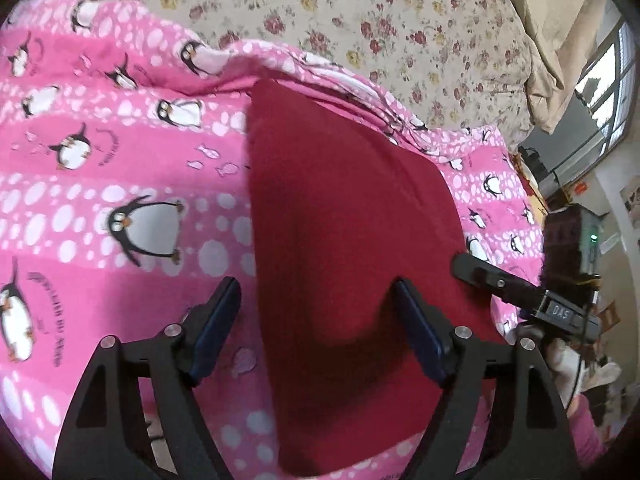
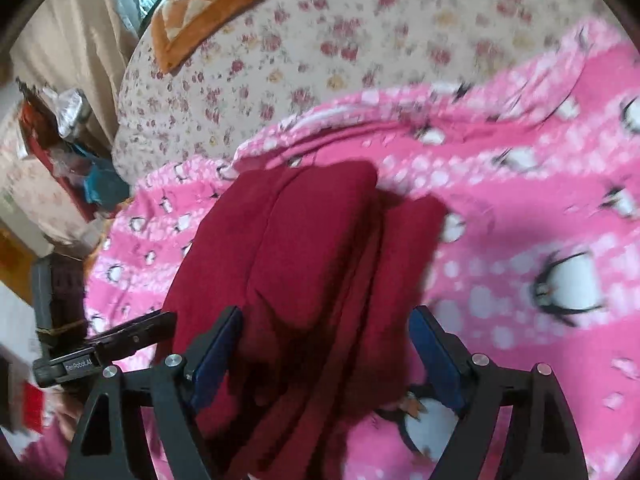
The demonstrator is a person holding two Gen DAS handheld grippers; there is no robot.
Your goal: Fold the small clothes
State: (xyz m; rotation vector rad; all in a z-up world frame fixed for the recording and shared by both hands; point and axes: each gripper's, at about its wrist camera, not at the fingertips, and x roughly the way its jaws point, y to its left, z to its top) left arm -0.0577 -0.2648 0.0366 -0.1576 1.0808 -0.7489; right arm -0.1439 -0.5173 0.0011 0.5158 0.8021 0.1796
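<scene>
Red garment (image 1: 352, 208) is lying folded on penguin blanket (image 1: 120, 160) (pink); left gripper (image 1: 316, 312) and right gripper (image 2: 326, 344) are being held spread, nothing gripped.

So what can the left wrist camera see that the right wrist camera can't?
Only the left wrist view shows the window, and the red cloth looking like one smooth sheet.

Only the right wrist view shows the orange pillow, and the red cloth lying in layered folds.

Both show the penguin blanket, the flowery sheet, and open grippers: left gripper, right gripper, with the cloth loose between the fingers.
</scene>
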